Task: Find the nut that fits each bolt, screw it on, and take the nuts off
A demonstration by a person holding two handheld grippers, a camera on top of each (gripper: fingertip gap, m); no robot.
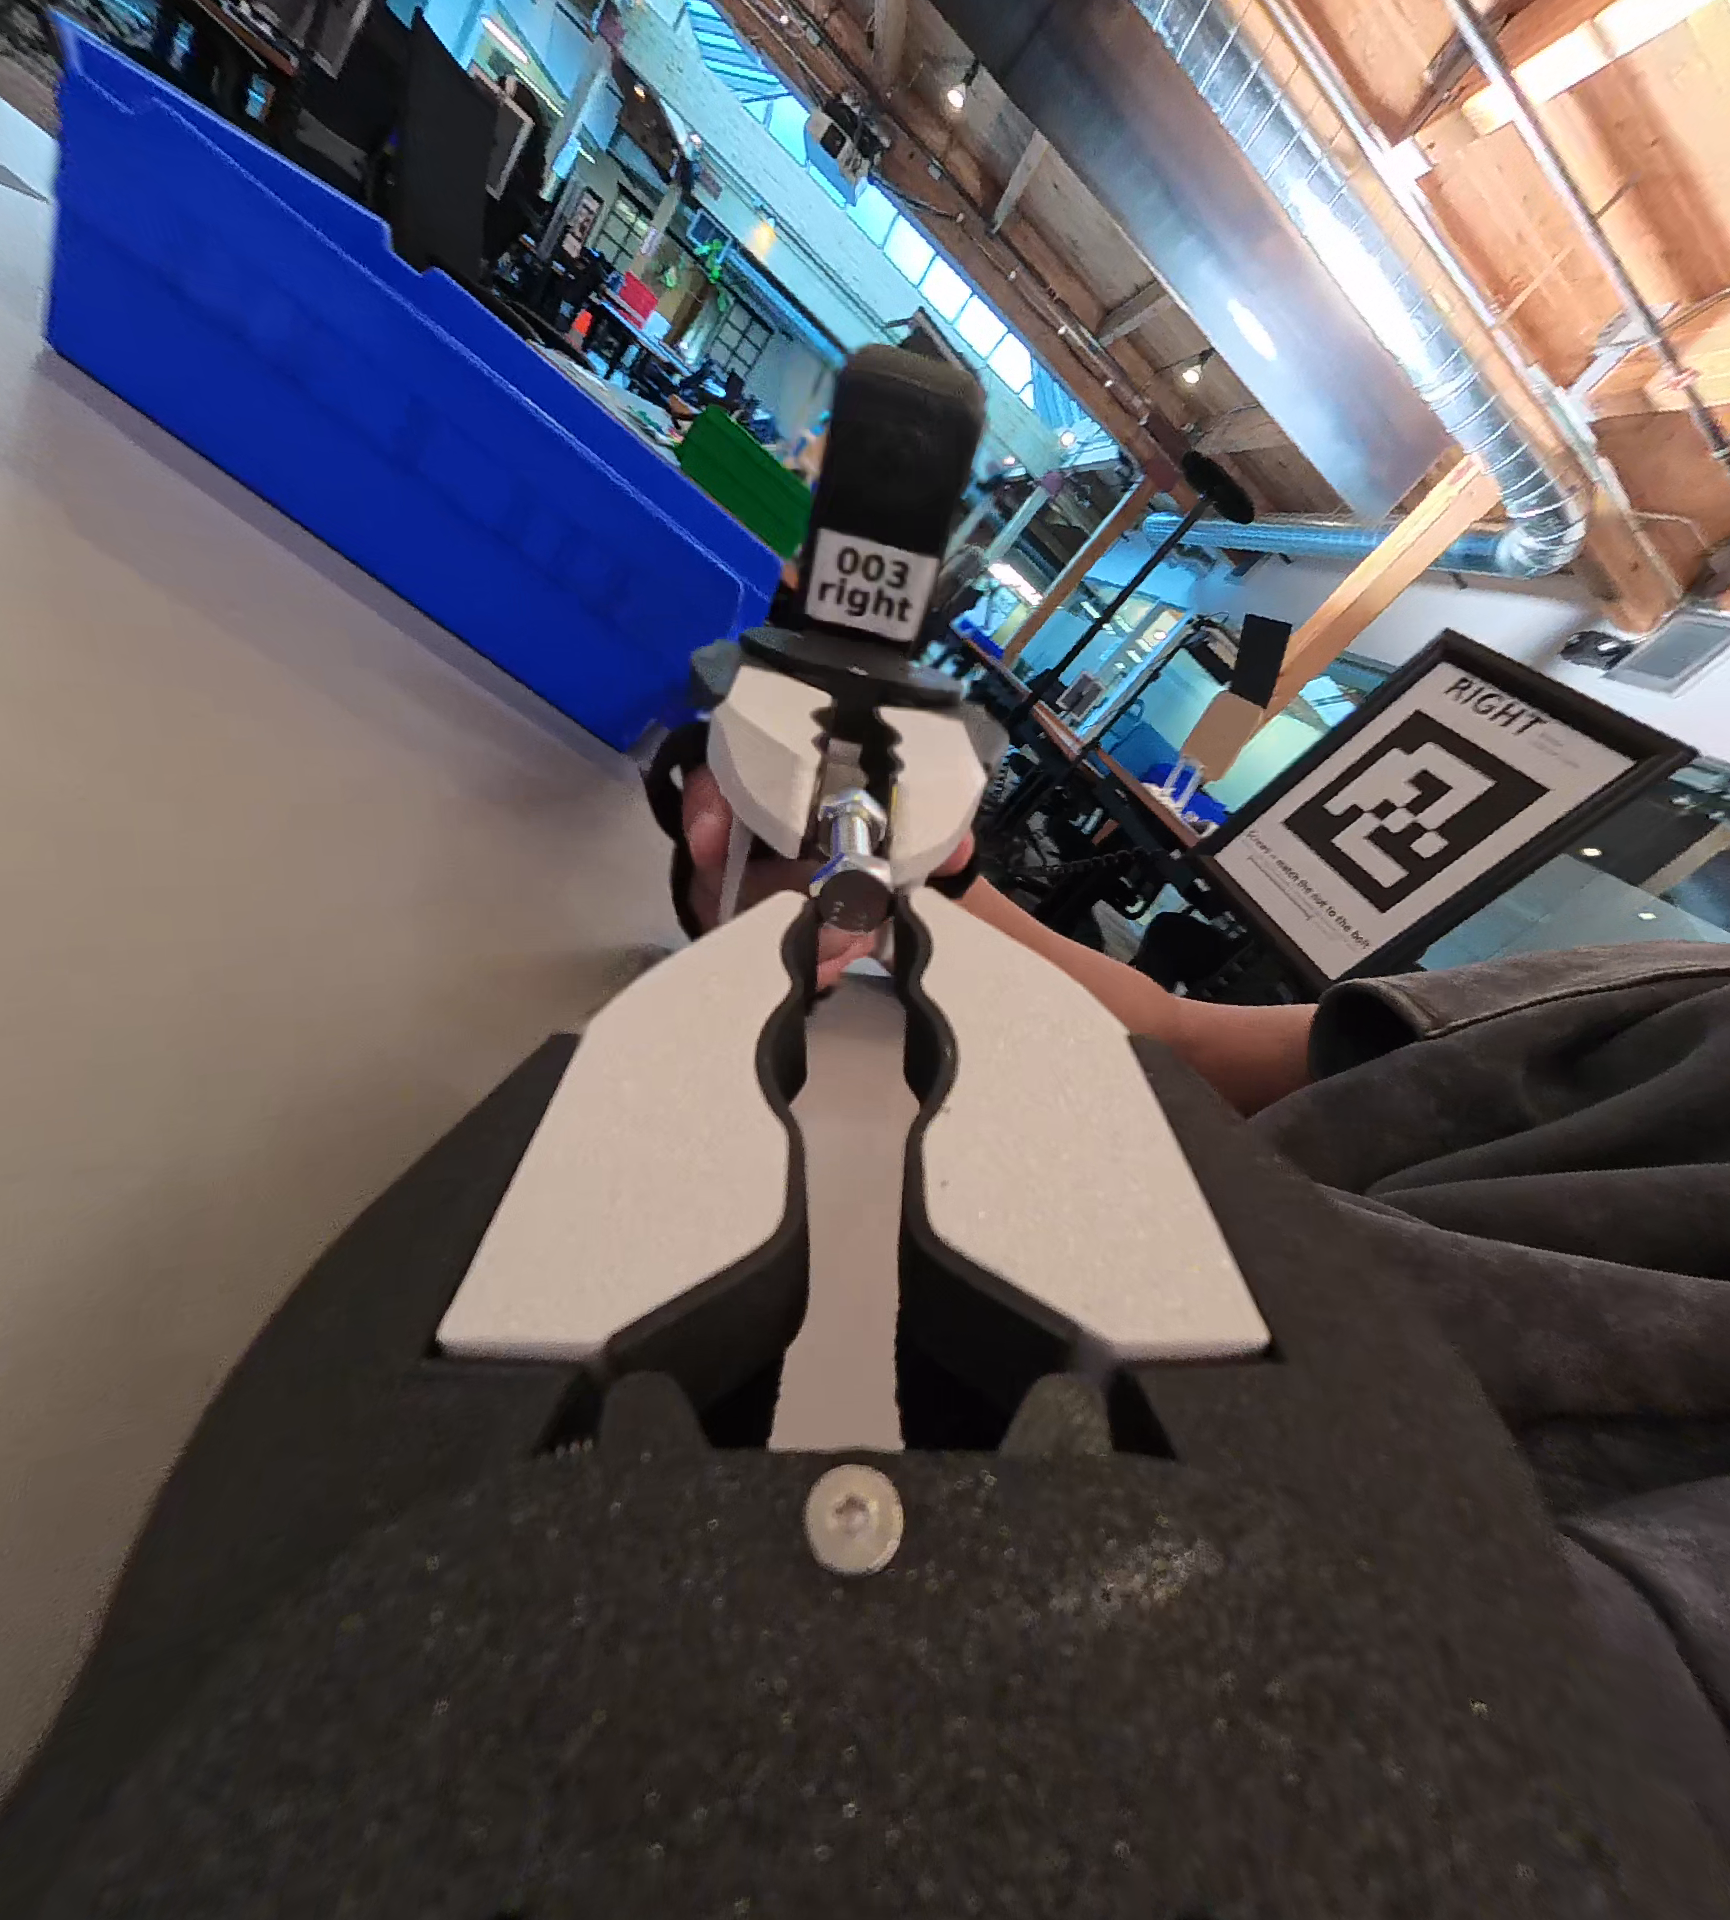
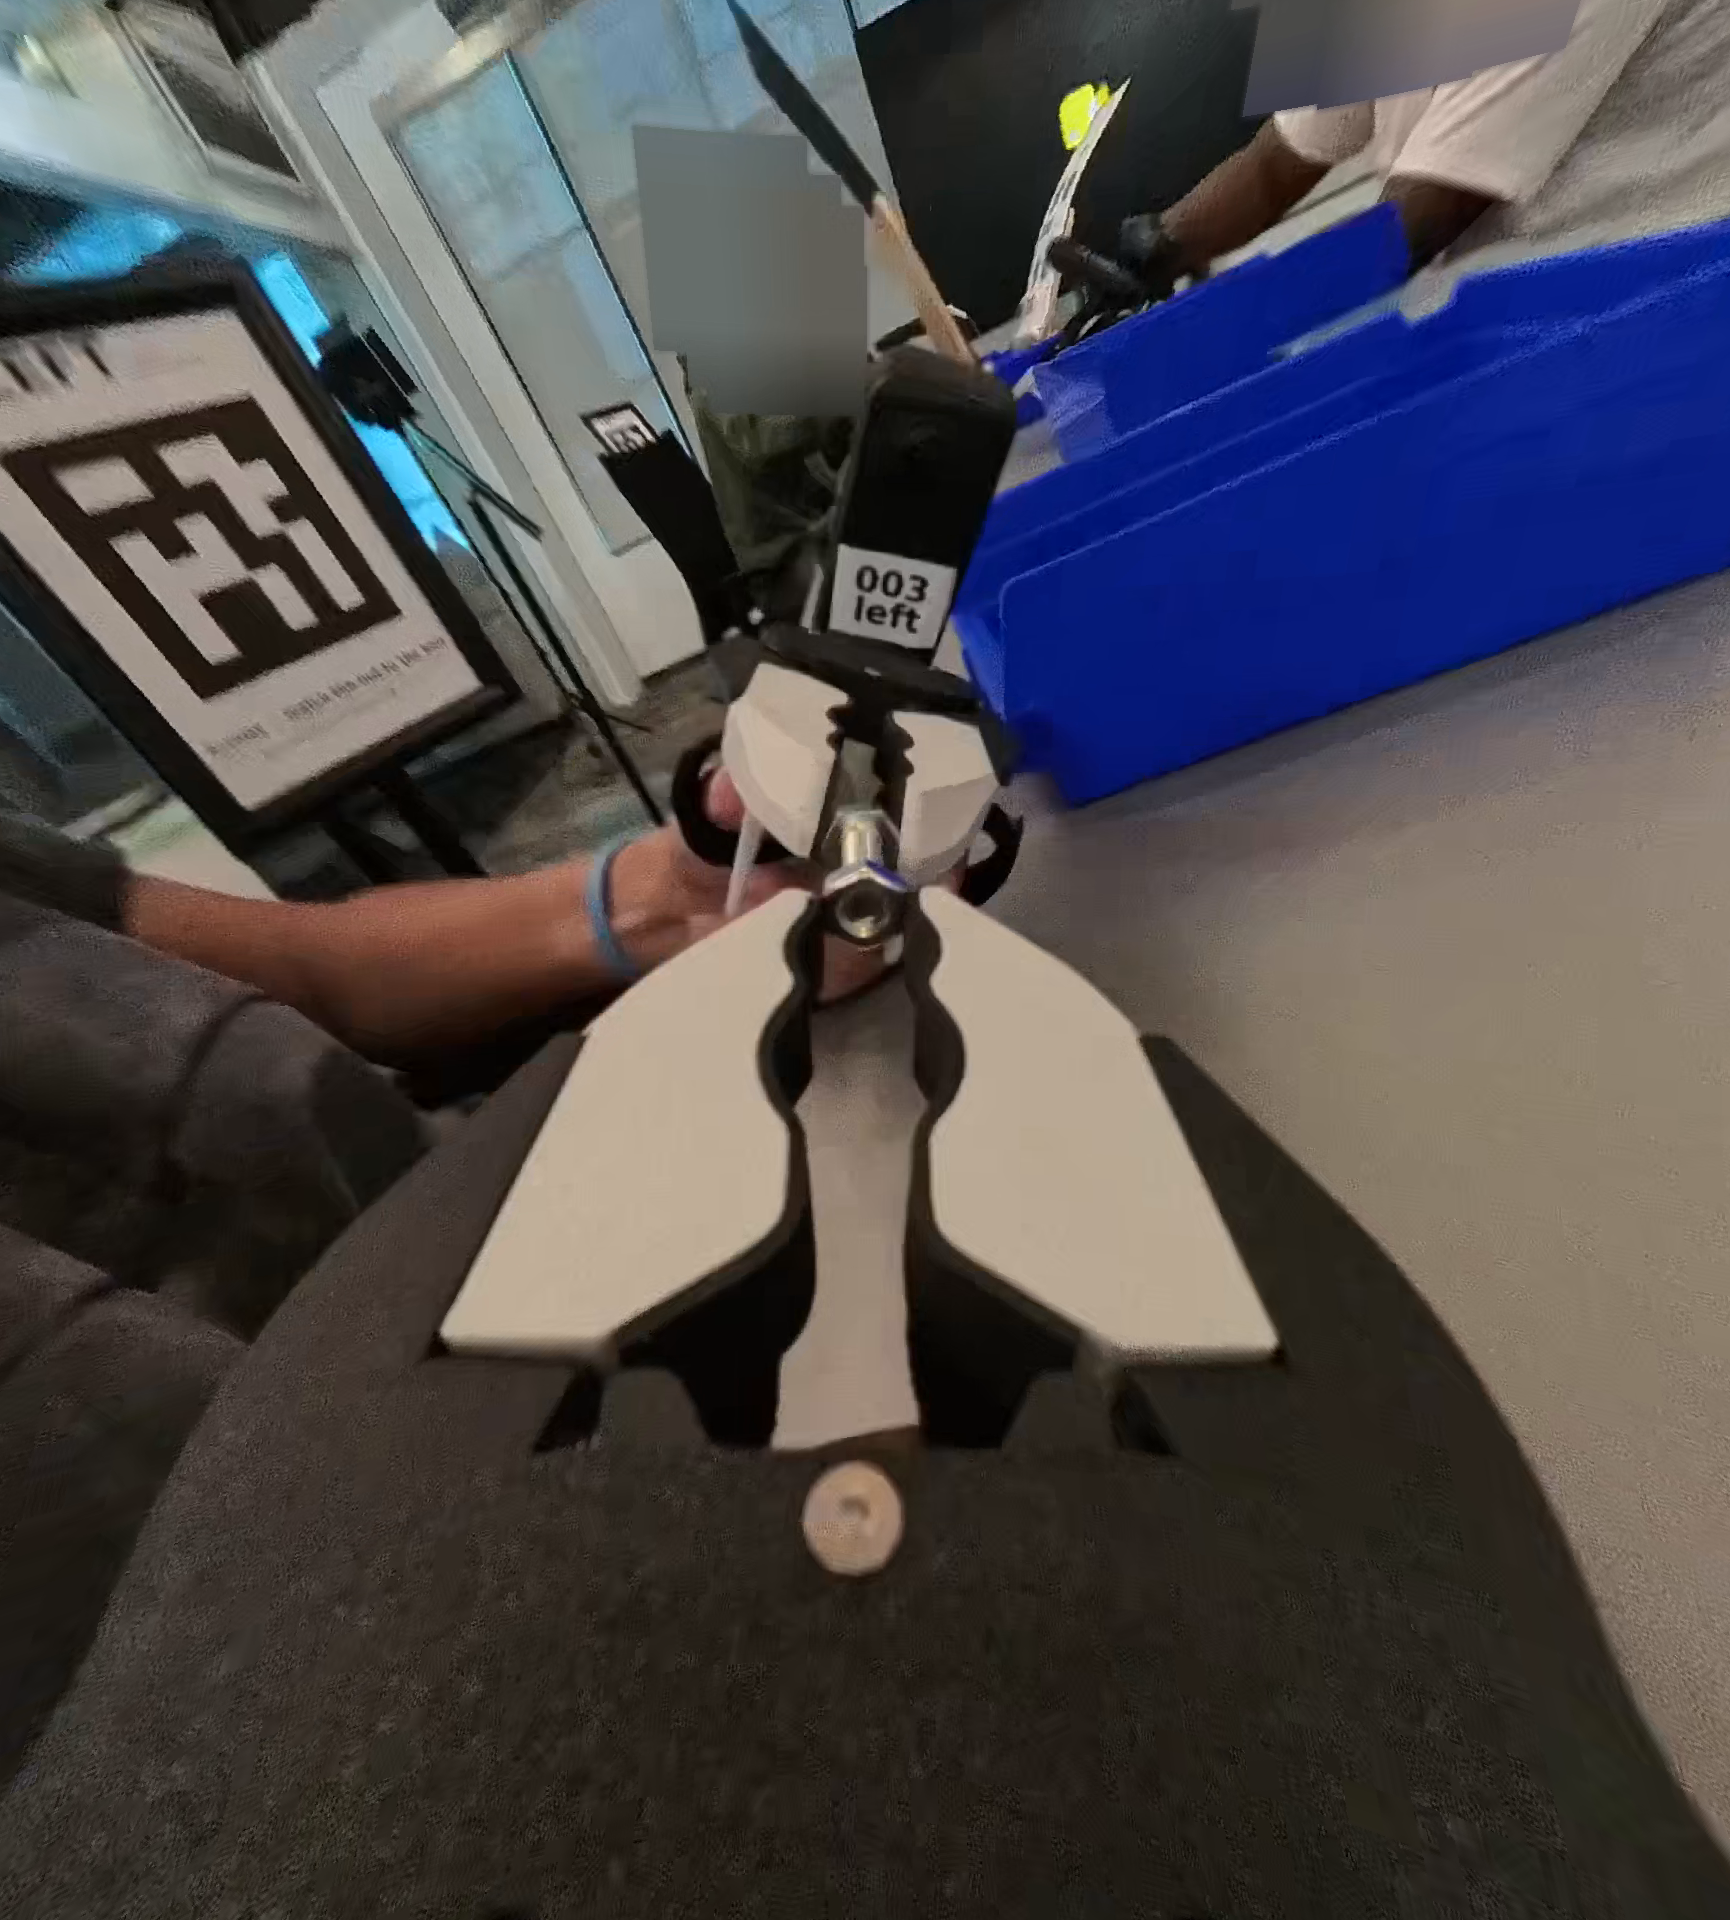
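Note:
My two grippers face each other tip to tip above the grey table (image 1: pixel 165 883). In the left wrist view, my left gripper (image 1: pixel 853 925) is shut on the hex head of a shiny steel bolt (image 1: pixel 848 902). The bolt's shaft runs away into a steel nut (image 1: pixel 856 812) held by my right gripper (image 1: pixel 856 790). In the right wrist view, my right gripper (image 2: pixel 861 925) is shut on the nut (image 2: pixel 863 906), whose threaded hole faces the camera. Beyond it, the bolt (image 2: pixel 856 836) sits in the left gripper (image 2: pixel 856 810). A hand holds each gripper.
A long blue bin (image 1: pixel 321 416) (image 2: pixel 1360 540) stands on the table behind the grippers. A black-framed sign with a square marker (image 1: pixel 1443 821) (image 2: pixel 196 540) stands off the table's edge. Dark sleeves (image 1: pixel 1567 1143) lie near me. Another person (image 2: pixel 1515 135) works behind the bin.

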